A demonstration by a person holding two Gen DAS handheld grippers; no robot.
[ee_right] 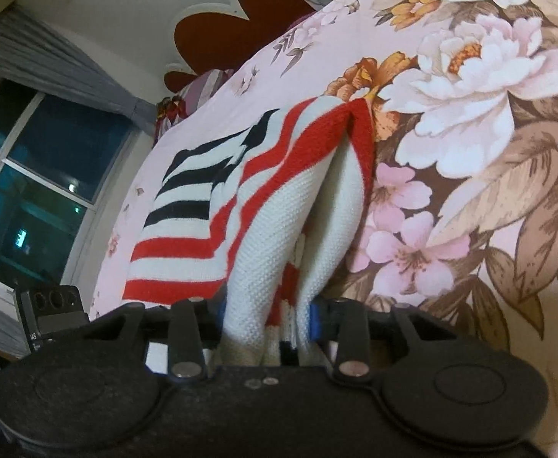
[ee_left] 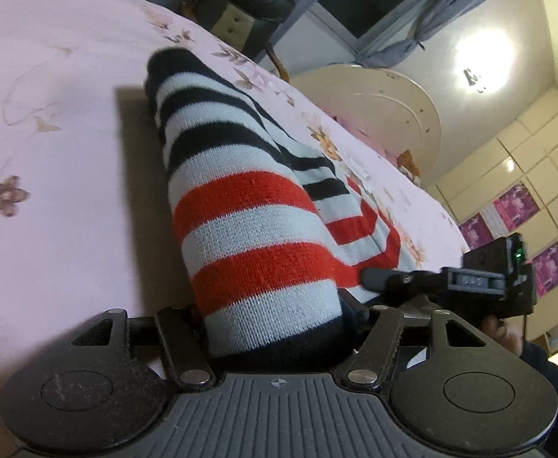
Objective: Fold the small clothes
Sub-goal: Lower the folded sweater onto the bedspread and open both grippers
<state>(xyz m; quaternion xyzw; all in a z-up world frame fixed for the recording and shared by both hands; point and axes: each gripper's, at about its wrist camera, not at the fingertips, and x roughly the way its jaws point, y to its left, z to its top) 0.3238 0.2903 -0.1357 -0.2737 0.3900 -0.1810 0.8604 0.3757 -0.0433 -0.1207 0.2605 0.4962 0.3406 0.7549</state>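
Note:
A small knitted sweater with red, white and navy stripes (ee_left: 248, 221) lies on the pink floral bedsheet (ee_left: 50, 152). My left gripper (ee_left: 279, 328) is shut on a bunched striped part, likely a sleeve, which rises over the jaws and hides the fingertips. My right gripper (ee_right: 275, 324) is shut on a folded white and red edge of the same sweater (ee_right: 263, 229), with the rest spread flat to the left on the bed. The right gripper also shows in the left wrist view (ee_left: 370, 278), clamped on the sweater's far edge.
The bedsheet (ee_right: 470, 152) has large flower prints on the right. A headboard (ee_left: 374, 107) and a dark chair (ee_left: 248, 7) stand beyond the bed. A window (ee_right: 31, 191) with grey curtains and a cupboard wall (ee_left: 527, 175) border the room.

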